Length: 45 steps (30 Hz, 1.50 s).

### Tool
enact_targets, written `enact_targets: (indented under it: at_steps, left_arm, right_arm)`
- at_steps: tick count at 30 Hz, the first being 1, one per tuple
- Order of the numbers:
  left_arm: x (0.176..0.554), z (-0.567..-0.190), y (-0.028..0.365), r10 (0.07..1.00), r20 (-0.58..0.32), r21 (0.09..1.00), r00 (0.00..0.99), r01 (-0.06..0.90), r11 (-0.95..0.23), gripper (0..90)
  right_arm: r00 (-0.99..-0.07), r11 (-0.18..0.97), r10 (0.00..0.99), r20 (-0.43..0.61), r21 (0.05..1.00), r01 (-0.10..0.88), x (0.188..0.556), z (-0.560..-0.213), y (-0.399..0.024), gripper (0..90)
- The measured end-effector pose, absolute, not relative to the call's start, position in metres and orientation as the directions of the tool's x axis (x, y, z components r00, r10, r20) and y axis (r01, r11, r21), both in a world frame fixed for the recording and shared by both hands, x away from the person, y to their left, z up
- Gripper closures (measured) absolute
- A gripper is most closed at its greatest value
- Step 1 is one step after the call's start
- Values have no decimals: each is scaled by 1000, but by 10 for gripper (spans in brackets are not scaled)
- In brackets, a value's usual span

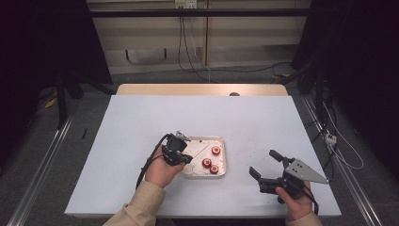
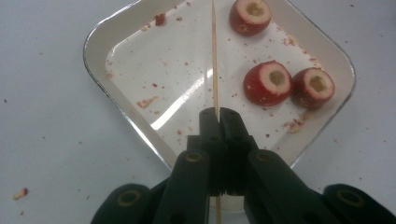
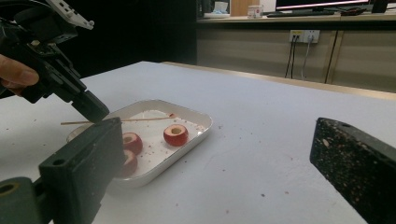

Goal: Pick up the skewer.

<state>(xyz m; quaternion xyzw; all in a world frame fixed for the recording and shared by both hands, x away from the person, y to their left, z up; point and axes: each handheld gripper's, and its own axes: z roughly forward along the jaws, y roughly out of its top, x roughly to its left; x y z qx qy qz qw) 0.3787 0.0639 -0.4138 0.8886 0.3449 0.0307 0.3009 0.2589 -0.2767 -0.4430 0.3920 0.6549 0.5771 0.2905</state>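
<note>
A white tray (image 1: 221, 141) (image 2: 100, 42) (image 3: 201, 122) holds three cored red fruits (image 1: 211, 162) (image 2: 267, 83) (image 3: 175, 134) and red crumbs. My left gripper (image 1: 187, 158) (image 2: 218, 114) (image 3: 95, 110) hangs over the tray's left part, shut on a thin wooden skewer (image 2: 214, 56) (image 3: 140, 119). The skewer sticks out level above the tray, clear of the fruits. My right gripper (image 1: 263, 165) rests near the table's front right, jaws open and wide apart, with nothing between the fingers (image 3: 84, 158).
The white table (image 1: 141, 122) carries scattered red crumbs around the tray. Its front edge runs just under both hands. Cables and a dark frame lie beyond the far edge.
</note>
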Motion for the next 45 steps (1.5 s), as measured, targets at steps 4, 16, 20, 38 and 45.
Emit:
enact_targets:
  at_steps: [4, 16, 20, 38, 45]
  left_arm:
    - [376, -416, 67, 635, -160, 532, 756, 607, -590, 894]
    - [373, -423, 65, 619, -147, 478, 772, 603, -639, 840]
    - [372, -424, 65, 622, -150, 450, 769, 613, -649, 843]
    - [356, -425, 89, 646, -220, 611, 731, 620, -493, 887]
    - [348, -428, 105, 637, -235, 679, 734, 593, -433, 888]
  right_arm:
    - [-524, 28, 849, 71, 984, 178, 259, -443, -277, 27]
    - [-525, 25, 848, 73, 984, 177, 259, -442, -276, 27]
    - [-524, 28, 849, 71, 984, 179, 259, -443, -276, 26]
    - [-517, 18, 851, 94, 978, 208, 267, -441, -272, 23]
    - [-526, 27, 843, 112, 968, 249, 276, -439, -263, 22]
